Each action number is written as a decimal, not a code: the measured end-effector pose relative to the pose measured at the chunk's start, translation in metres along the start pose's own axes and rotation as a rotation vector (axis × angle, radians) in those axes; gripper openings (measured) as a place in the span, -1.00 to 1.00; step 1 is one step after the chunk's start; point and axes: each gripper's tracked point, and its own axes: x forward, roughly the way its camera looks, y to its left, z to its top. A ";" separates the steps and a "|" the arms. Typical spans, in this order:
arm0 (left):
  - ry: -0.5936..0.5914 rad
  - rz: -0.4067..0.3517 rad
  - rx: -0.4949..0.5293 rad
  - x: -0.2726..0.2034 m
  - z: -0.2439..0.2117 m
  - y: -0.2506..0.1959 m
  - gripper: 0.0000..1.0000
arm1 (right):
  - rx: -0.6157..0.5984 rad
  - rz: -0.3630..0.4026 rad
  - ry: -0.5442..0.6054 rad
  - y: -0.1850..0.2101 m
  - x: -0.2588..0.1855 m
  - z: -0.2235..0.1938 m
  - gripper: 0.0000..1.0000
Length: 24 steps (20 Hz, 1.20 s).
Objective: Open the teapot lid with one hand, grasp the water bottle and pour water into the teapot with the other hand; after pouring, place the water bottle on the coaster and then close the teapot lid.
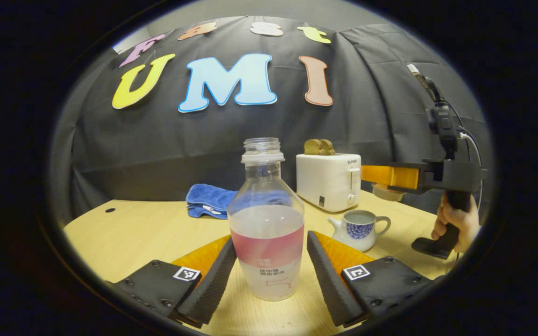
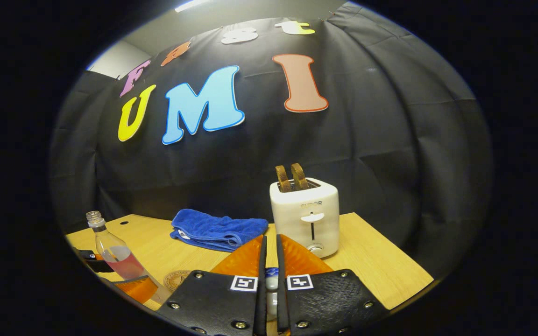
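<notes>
Straddling the water bottle (image 1: pixel 266 228) in the left gripper view: left gripper (image 1: pixel 267 273), jaws spread wide, 1 pad on each side of the label band, a sliver of gap visible on both sides, so not clamped. Bottle upright on the wooden table (image 1: pixel 124 233), cap off, partly filled. Right of it, teapot (image 1: pixel 359 228), lid off, mouth uncovered, standing in front of the white toaster (image 1: pixel 329 181) with 2 slices of toast (image 1: pixel 319 147) up. Folded blue towel (image 1: pixel 208 200) behind the bottle. Farther right, right gripper (image 1: pixel 381 186) raised above the teapot, held by a hand (image 1: pixel 456 223).

Right gripper view: right gripper (image 2: pixel 269 280) nearly closed, pinching a small white and blue piece, apparently the teapot lid (image 2: pixel 271 280). Round coaster (image 2: pixel 178 279) flat on the table just beside the bottle.
</notes>
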 end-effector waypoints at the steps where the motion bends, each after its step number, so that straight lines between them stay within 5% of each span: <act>1: 0.002 -0.006 0.007 0.001 0.001 -0.001 0.99 | 0.001 -0.005 0.006 -0.005 -0.005 0.001 -0.83; 5: 0.022 -0.034 0.030 0.003 -0.003 -0.007 0.79 | 0.033 -0.018 0.044 -0.026 -0.020 -0.009 -0.83; 11: 0.029 -0.031 0.052 0.002 -0.003 -0.010 0.76 | 0.110 -0.024 0.034 -0.044 -0.023 -0.013 -0.84; 15: 0.044 -0.076 0.159 0.010 0.001 -0.019 0.75 | 0.093 -0.027 0.044 -0.047 -0.026 -0.021 -0.83; 24: 0.237 -0.129 0.700 0.041 0.003 -0.022 0.70 | 0.063 -0.048 0.037 -0.050 -0.027 -0.020 -0.83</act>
